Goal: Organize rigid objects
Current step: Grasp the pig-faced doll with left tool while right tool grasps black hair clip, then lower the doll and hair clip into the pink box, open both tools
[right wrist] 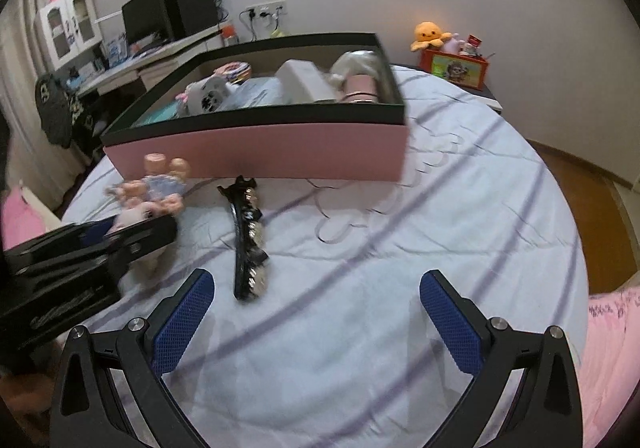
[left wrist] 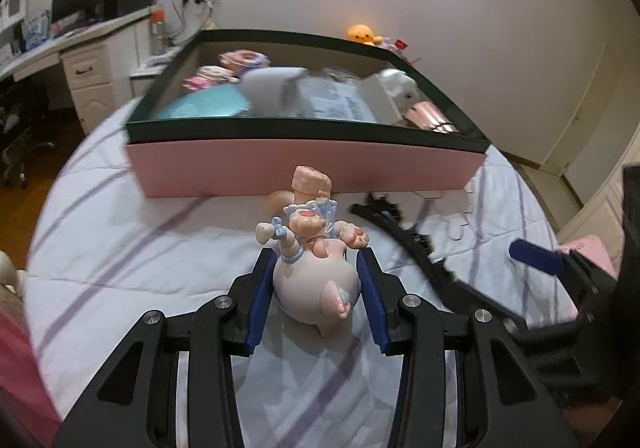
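The left claw (left wrist: 316, 288) pinches a pale pink figurine (left wrist: 316, 280) by its rounded body, both blue pads pressed against its sides. The toy is glossy, with a peach-coloured head, a frilled light-blue collar, small raised paws with pink pads and a stubby foot toward the camera. It lies low over the bed (left wrist: 120, 248), near the front wall of a pink box (left wrist: 304, 168) with a dark green rim.

The right claw (right wrist: 316, 312) is spread wide, holding nothing, above the bedsheet. Just ahead of its left finger lies a black hair clip (right wrist: 248, 244) studded with shiny pieces, between the claw and the box. The box is open and crowded with items: a teal shape, white packages, a pink cylinder, all blurred.

The bed carries a white sheet with thin purple stripes. Beyond it stand a plain pale wall, a white desk (right wrist: 132, 68) with a dark monitor (right wrist: 144, 16), and an orange plush toy (right wrist: 430, 33) on a small orange box at the far right corner.
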Motion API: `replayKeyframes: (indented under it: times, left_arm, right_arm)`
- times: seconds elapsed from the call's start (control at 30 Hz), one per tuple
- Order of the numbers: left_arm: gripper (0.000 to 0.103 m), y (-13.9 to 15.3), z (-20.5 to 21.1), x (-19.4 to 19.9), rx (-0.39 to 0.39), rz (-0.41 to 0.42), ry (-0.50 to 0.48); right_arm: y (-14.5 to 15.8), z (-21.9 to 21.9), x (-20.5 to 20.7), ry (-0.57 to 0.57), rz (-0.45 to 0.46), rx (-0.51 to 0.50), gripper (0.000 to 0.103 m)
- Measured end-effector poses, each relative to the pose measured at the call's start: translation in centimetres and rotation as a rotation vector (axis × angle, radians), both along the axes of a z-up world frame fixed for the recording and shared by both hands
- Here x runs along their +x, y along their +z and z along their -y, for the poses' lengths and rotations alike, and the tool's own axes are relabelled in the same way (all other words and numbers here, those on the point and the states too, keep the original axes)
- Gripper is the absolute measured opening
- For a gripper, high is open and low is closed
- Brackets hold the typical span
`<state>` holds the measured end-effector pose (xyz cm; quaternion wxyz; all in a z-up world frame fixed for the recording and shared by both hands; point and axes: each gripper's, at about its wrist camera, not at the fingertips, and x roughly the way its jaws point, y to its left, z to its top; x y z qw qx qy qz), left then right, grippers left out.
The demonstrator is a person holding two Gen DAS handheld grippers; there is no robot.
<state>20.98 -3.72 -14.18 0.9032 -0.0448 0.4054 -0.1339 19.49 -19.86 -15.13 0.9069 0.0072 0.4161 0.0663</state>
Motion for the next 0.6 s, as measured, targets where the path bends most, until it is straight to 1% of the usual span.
replayKeyframes:
  times: [0.1, 0.13, 0.17, 0.2, 0.23, 0.3, 0.33, 0.37, 0.43, 0.6]
  left_arm:
    - [0.042, 0.2, -1.7, -0.4, 0.006, 0.011, 0.032]
    - [0.042, 0.2, -2.1, -0.6, 0.005, 0.011, 0.039]
    - [0.042, 0.1, -2.5, -0.7, 0.004, 0.008, 0.046]
    - [0.042, 0.0, -2.9, -0.9, 0.005, 0.006, 0.051]
    - [0.042, 0.0, -3.3, -1.0, 0.005, 0.005, 0.058]
    - [0.042, -0.1, -3.6, -1.2, 0.005, 0.007, 0.068]
    - [0.042, 0.0, -3.9, -1.4, 0.004, 0.009, 0.074]
    - [0.042, 0.1, -4.1, -1.6, 0.002, 0.011, 0.077]
    - [0.042, 0.3, -4.4, -1.9, -0.002, 0.017, 0.080]
    - [0.042, 1.2, -4.5, -2.8, -0.006, 0.039, 0.080]
  right_arm:
    - [-0.3, -1.2, 1.6, 0.024, -0.011, -0.026, 0.103]
    - [-0.4, -1.7, 2.1, 0.041, -0.019, -0.032, 0.100]
    - [-0.6, -2.3, 2.5, 0.055, -0.031, -0.048, 0.094]
    - [-0.9, -2.8, 2.9, 0.063, -0.038, -0.066, 0.086]
    - [-1.1, -3.2, 3.1, 0.069, -0.039, -0.083, 0.072]
    - [-0.8, -3.8, 3.1, 0.097, -0.024, -0.085, 0.053]
    - [-0.6, -3.9, 3.0, 0.102, -0.021, -0.086, 0.028]
    - [-0.5, -4.0, 2.9, 0.110, -0.022, -0.088, 0.018]
    - [-0.5, -4.1, 2.5, 0.129, -0.025, -0.081, 0.018]
    - [0.5, -3.5, 0.8, 0.132, -0.004, -0.018, 0.018]
